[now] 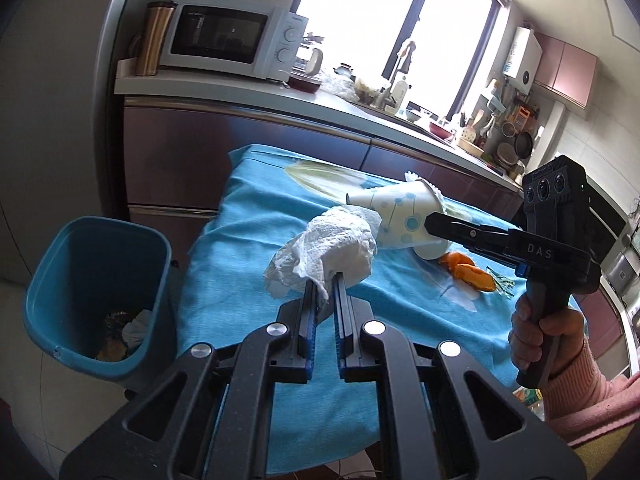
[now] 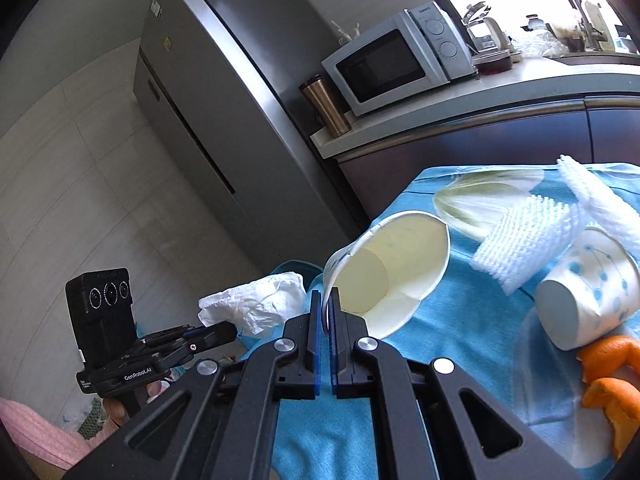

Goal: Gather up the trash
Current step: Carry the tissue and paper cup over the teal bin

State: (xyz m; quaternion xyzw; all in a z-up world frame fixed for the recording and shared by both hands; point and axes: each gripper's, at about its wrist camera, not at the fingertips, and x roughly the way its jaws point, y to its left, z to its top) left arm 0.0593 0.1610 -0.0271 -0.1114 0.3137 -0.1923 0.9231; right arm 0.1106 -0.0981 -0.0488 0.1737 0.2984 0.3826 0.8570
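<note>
At lower left stood the trash bin [image 1: 96,288]. The left hand-held gripper [image 1: 324,280], nearly closed, pinched the crumpled tissue [image 1: 328,256] at frame centre, so the bin lay to its left. Rightward, the right hand-held gripper [image 2: 327,300] probably clamped the paper cup [image 2: 394,268] by its rim above the tabletop [image 1: 248,240].

A bright window [image 1: 400,20] lit the kitchen. A microwave [image 1: 236,36] sat on the counter [image 1: 224,86] beside a steel refrigerator [image 2: 224,92]; pale tiles covered the floor [image 2: 80,184].

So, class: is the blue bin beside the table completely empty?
No: the blue bin already holds crumpled paper and other scraps at its bottom.
</note>
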